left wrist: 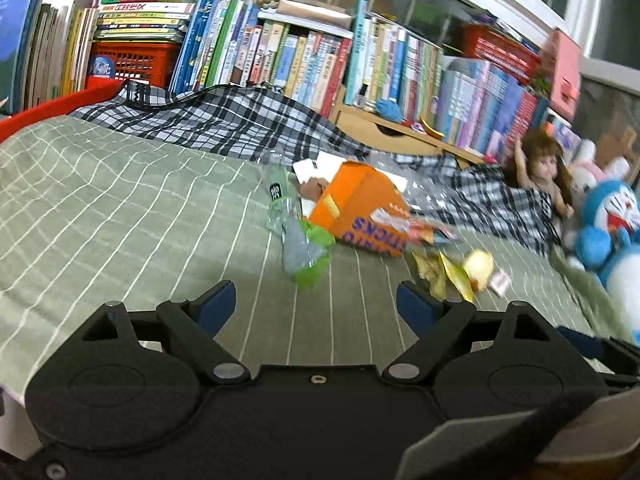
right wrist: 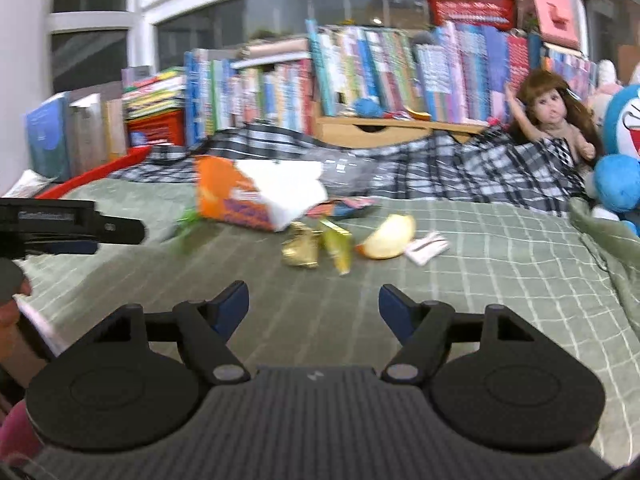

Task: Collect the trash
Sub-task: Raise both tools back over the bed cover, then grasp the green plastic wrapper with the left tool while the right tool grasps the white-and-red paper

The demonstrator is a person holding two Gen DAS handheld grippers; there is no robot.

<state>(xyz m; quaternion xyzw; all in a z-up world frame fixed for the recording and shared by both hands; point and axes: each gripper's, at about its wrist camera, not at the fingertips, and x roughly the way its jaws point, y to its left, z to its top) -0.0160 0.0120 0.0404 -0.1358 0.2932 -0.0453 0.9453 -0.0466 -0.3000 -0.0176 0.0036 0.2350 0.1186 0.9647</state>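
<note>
Green checked bedsheet (left wrist: pixel 120 208) fills my view, and the trash sits in a loose heap on it, ahead of both grippers and clear of them. I judge I am between picks: nothing is in hand, so this is the approach to the next piece.

My left gripper (left wrist: pixel 316 304) has its 2 blue-padded fingers (left wrist: pixel 218 304) spread wide with only sheet between them. Nearest ahead of it lies a crumpled green wrapper (left wrist: pixel 306 252), and just behind that an orange box (left wrist: pixel 360 210) tipped on its side.

My right gripper (right wrist: pixel 314 306) is also wide open and empty, touching nothing. In front of it I see a gold wrapper (right wrist: pixel 300 250), a yellow-green packet (right wrist: pixel 338 246), an apple slice (right wrist: pixel 386 238) and a small white wrapper (right wrist: pixel 426 246), lying near one another in a row.

The next move, as I read it, calls for lowering each gripper forward over 1 piece. The flat wrappers lie tight on soft cloth, so the fingers may pinch the sheet along with them. I see no bin in either view, so I cannot tell where the trash should go.
</note>
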